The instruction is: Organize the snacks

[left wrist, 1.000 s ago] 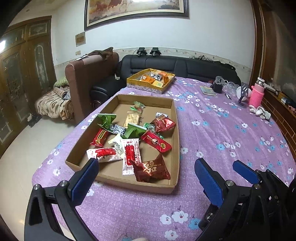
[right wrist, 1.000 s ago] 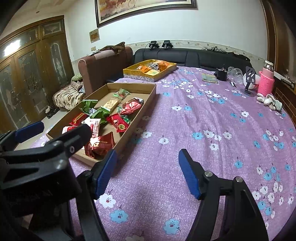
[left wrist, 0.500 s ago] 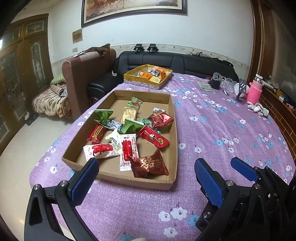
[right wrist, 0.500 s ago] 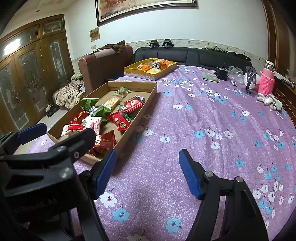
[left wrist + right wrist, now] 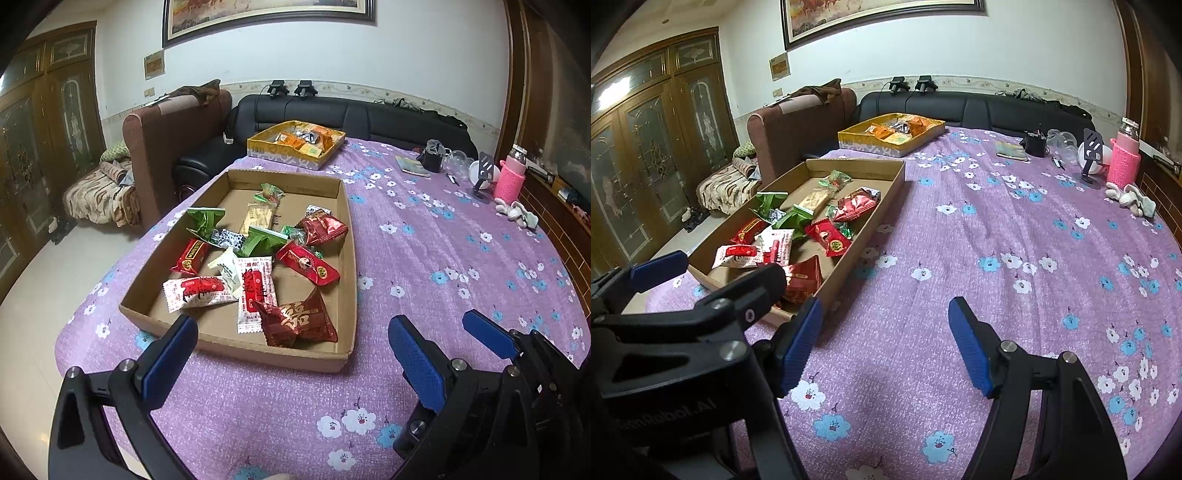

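Left wrist view shows both the left gripper (image 5: 291, 354) and right gripper (image 5: 886, 343) wide open and empty, short of the cardboard tray (image 5: 295, 360) of mixed snacks (image 5: 255, 258), the sorting stage unclear.

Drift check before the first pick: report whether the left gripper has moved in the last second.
Yes. The cardboard tray sits higher in its view, so the left gripper tipped down or drew back slightly.

Both wrist views face the cardboard tray (image 5: 349, 266) from nearby.
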Demonstrator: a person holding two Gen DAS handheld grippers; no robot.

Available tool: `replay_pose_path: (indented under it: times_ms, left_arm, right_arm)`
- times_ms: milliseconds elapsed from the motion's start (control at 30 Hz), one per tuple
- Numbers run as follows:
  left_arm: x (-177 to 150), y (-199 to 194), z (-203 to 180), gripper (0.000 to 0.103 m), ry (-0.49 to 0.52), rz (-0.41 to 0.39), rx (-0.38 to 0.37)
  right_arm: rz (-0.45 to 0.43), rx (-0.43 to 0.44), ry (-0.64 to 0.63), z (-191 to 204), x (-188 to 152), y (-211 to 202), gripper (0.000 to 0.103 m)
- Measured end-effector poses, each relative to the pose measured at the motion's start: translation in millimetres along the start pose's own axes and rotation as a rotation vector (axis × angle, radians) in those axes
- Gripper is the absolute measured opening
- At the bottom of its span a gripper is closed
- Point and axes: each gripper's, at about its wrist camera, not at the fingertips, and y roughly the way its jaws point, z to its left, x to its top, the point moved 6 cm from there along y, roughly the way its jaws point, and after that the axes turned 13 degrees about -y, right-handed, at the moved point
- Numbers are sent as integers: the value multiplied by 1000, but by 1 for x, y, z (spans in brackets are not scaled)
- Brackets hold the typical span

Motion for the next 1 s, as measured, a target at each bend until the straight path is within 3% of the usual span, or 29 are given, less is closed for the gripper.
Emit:
replay_pose_path:
  times_ms: [1000]
  left_arm:
    - [-6,3,1,103,-11,21,-2]
  right_arm:
    - [5,4,-11,5,-2,0,73]
